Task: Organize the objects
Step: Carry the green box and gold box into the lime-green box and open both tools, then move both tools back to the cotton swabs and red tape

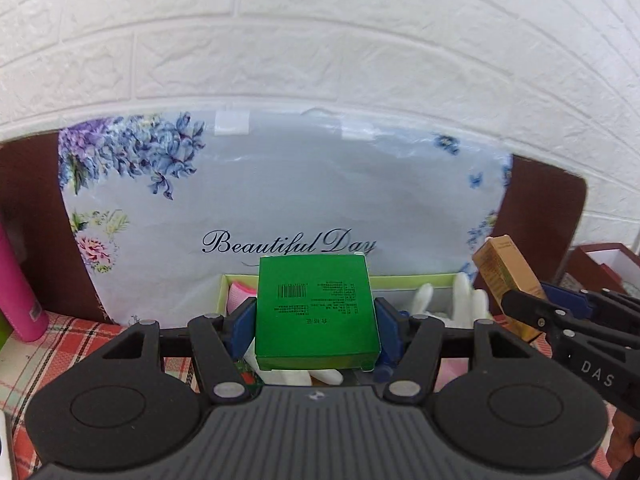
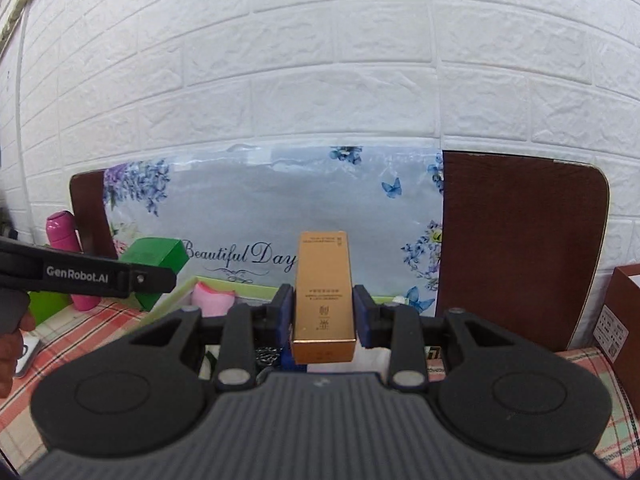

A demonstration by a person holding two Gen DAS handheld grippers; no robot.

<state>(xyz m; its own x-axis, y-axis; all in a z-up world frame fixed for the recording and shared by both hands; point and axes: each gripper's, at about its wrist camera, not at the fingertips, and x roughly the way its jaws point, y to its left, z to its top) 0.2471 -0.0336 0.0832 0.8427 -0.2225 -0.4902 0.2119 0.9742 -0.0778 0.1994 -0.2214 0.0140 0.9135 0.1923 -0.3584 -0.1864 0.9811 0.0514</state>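
Note:
My left gripper [image 1: 316,316] is shut on a green box [image 1: 316,312] with a barcode, held above a pale green tray [image 1: 240,280]. It also shows in the right wrist view [image 2: 154,256] at the left. My right gripper [image 2: 323,312] is shut on a tall gold box [image 2: 323,300], held upright over the tray [image 2: 184,288]. The gold box also shows in the left wrist view [image 1: 508,276] at the right. The tray holds a pink item [image 2: 212,300] and white gloves [image 1: 448,300].
A floral "Beautiful Day" bag [image 1: 280,200] leans on a brown board [image 2: 516,248] against the white brick wall. A pink bottle [image 1: 20,292] stands at the left. A red-brown box [image 2: 624,320] stands at the right. A plaid cloth [image 1: 80,340] covers the table.

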